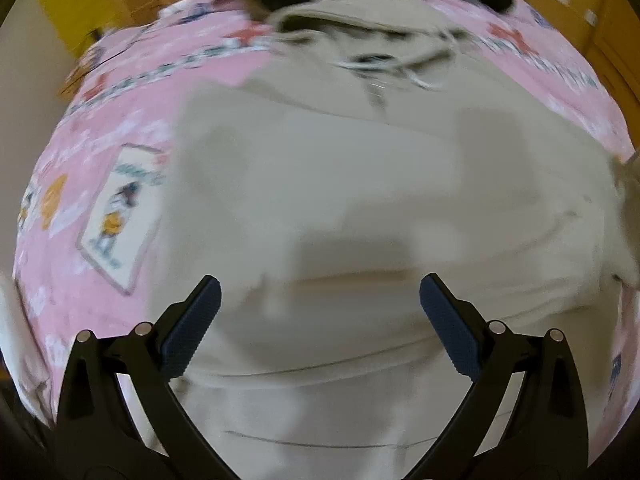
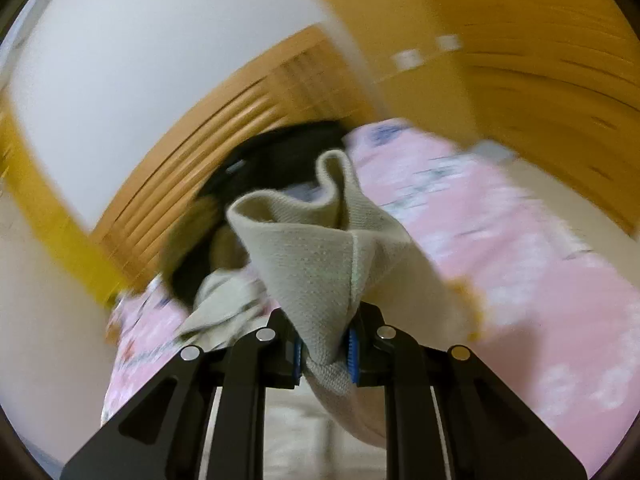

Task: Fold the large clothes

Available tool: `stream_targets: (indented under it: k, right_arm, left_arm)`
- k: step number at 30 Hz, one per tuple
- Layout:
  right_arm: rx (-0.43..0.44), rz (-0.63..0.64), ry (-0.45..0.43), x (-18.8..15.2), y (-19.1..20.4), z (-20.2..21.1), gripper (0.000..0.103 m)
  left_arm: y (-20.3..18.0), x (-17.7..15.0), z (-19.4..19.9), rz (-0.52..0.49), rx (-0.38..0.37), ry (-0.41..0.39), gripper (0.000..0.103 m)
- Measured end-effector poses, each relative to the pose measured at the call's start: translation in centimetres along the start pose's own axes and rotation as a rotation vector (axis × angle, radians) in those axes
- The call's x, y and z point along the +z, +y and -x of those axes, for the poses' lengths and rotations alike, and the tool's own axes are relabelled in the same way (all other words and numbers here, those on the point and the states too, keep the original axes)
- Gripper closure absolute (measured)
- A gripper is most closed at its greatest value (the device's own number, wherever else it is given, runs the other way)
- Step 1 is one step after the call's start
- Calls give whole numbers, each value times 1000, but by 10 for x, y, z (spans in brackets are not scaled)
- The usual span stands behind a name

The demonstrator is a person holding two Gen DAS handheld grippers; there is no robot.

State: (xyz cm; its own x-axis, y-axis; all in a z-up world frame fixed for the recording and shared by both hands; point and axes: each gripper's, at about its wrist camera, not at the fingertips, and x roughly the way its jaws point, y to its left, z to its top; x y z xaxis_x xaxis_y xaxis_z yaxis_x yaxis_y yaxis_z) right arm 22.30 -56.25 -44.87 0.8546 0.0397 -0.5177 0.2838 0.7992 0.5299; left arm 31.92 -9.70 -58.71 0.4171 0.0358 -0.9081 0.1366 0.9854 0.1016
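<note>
Left wrist view: the beige hoodie (image 1: 360, 200) is spread flat on the pink printed bedsheet (image 1: 100, 208), hood and drawstrings (image 1: 400, 64) at the far end, so its long axis runs straight away from the camera. The left gripper (image 1: 320, 304) hovers over the near hem end, jaws spread wide with nothing between them. Frame's blurry, so I can't tell if the pads touch the cloth.

Right wrist view: the right gripper (image 2: 325, 344) is clamped tight on a ribbed cuff (image 2: 320, 248), probably the sleeve end, which sticks up and forward past the jaws, with the bedsheet below. It's tilted up toward the wooden headboard (image 2: 224, 128). My guess is the right hand carries the sleeve across the body.
</note>
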Motion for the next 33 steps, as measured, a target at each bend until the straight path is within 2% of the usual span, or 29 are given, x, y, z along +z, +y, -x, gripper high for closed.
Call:
stream_targets:
  k: [3,6,9,12,15,18,23,25,26,28,30,33]
  right_arm:
    - [99,57,64,-39,77,-35,88]
    - [191,87,156,-87,143,-70,88]
    - [234,164,227,-133,199,-94,88]
    - [262,264,312,-197,251,-115,88]
    - [241,352,378,-257,278,-132,88]
    - [193,426,398,-294,283,-143,88]
    - [164,430,362,-318,277,-141,86]
    - [163,465,355,-320,277,-147,81]
    - [157,474,357,-322,274,-153,75]
    - [161,460,371,-327,266,-162,37]
    - [181,446,380,-333,261,-165,34]
    - [224,422,406,-336,260,-162,22]
  left_arm:
    - [47,-2,4,63,20,-3,6]
    - [87,-8,-1,122,3,21,6]
    - [109,-13,-7,147,8,30,6]
    - [139,-20,-9,180,-1,34,6]
    - [153,-25,-15,178,-2,47,6]
    - [168,-27,-18,190,-6,46,6]
    - [184,-23,-13,274,-203,32,6]
    - [181,-19,-13,286,-245,40,6]
    - [179,-17,-15,291,-257,46,6]
    - [175,-13,-18,301,-267,52,6]
    - [170,-10,-24,309,-290,67,6]
    - [163,-8,-30,298,-316,92,6]
